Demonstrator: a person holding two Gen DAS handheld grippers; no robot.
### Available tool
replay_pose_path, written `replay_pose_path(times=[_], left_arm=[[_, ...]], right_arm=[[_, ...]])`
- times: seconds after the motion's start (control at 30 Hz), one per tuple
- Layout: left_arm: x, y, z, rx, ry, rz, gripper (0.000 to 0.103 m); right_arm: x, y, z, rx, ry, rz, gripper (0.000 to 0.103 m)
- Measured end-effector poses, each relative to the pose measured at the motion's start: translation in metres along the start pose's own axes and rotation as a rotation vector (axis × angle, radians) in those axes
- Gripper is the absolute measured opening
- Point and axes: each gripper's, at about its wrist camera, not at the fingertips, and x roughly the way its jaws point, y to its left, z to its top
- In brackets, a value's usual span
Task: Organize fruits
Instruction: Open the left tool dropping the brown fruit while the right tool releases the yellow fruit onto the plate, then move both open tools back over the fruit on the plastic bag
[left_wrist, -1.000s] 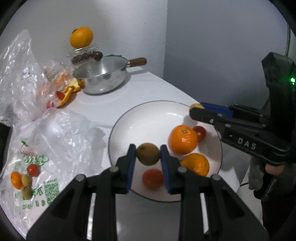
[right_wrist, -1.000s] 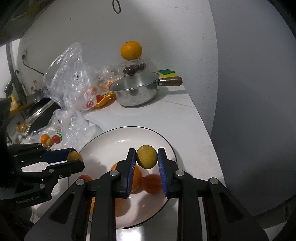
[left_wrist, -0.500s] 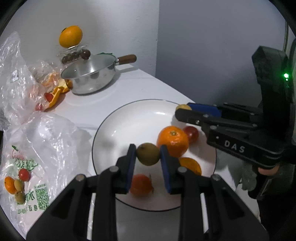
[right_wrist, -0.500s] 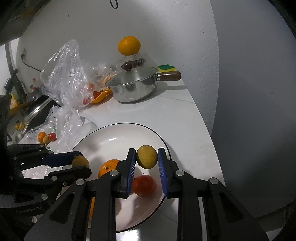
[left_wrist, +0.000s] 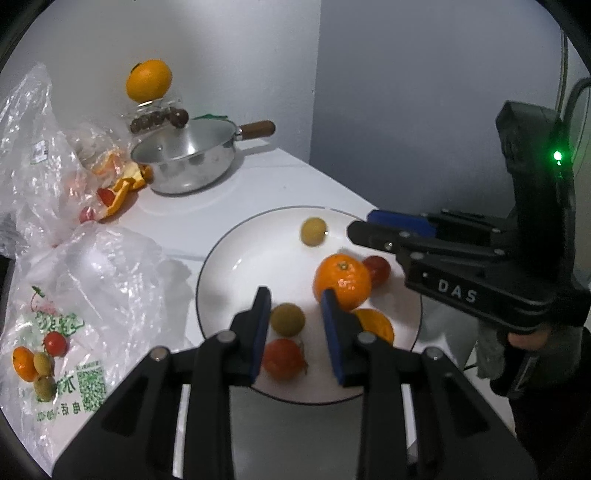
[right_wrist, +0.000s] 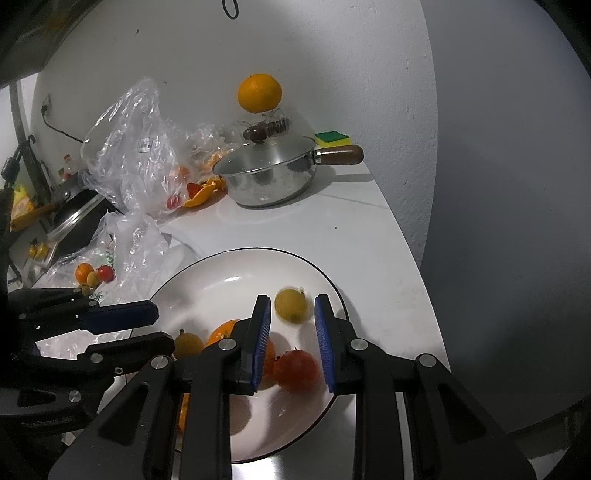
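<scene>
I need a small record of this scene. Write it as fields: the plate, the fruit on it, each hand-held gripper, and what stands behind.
plate: white plate, dark rim, on the white counter
fruit on plate: orange, two red fruits
left hand-held gripper: open, jaws have just been opening; greenish-brown fruit between them, not clamped
right hand-held gripper: open; yellow fruit between the jaws, blurred, touching neither
behind: steel pan with wooden handle, plastic bags

A home kitchen: white counter (right_wrist: 362, 236), steel saucepan (right_wrist: 269, 177), dish sponge (right_wrist: 332, 137), stove (right_wrist: 70, 221).
</scene>
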Motion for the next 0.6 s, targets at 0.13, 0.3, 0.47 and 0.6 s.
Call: replay_pose_path(times=[0.13,0.3,0.47,0.6], left_arm=[[-0.009,0.003,-0.003,-0.005,-0.019,0.008,0.030],[-0.021,0.008,-0.007,-0.010,-0.039,0.013,0.030],[-0.033,0.015,-0.012,-0.024,-0.056,0.021,0.031],[-0.043,0.023,-0.018,-0.034,-0.068,0.032,0.031]], right_arm=[[-0.005,0.008,0.002,-0.010,-0.009,-0.001,0.026],[-0.012,0.020,0.003,-0.028,-0.017,0.001,0.026],[-0.016,0.036,0.004,-0.049,-0.020,0.004,0.026],[-0.018,0.050,0.006,-0.068,-0.023,0.008,0.026]])
